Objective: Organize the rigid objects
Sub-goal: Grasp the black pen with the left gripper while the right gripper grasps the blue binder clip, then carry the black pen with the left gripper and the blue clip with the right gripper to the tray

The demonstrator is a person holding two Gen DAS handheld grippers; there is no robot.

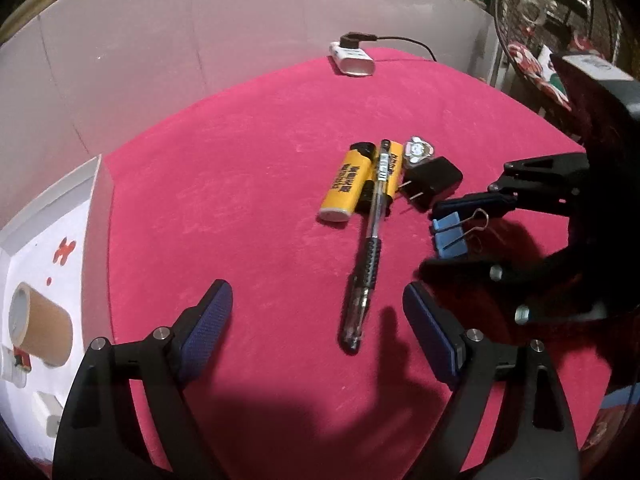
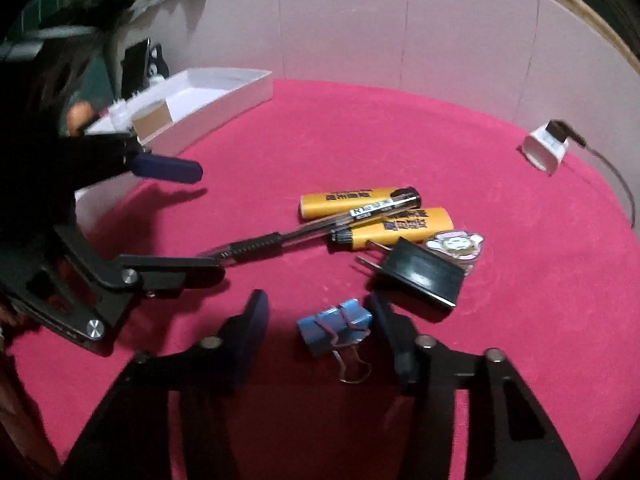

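On the red cloth (image 1: 240, 184) a clear pen (image 1: 372, 248) lies across two yellow lighters (image 1: 340, 188). Beside them are a black plug adapter (image 1: 432, 182) and a cartoon badge (image 1: 418, 150). My left gripper (image 1: 316, 292) is open, and the pen's tip end lies between its fingers untouched. A blue binder clip (image 2: 336, 322) sits between the jaws of my right gripper (image 2: 318, 300). The right pad is against the clip, while a gap shows at the left pad. The right wrist view also shows the pen (image 2: 280, 240), the adapter (image 2: 420, 276) and the left gripper (image 2: 188, 220).
A white box (image 1: 96, 208) stands at the cloth's left edge with a cardboard tape roll (image 1: 40, 324) inside. A white charger (image 1: 352, 60) with a dark cable sits at the back by the pale wall. A fan grille (image 1: 560, 20) stands far right.
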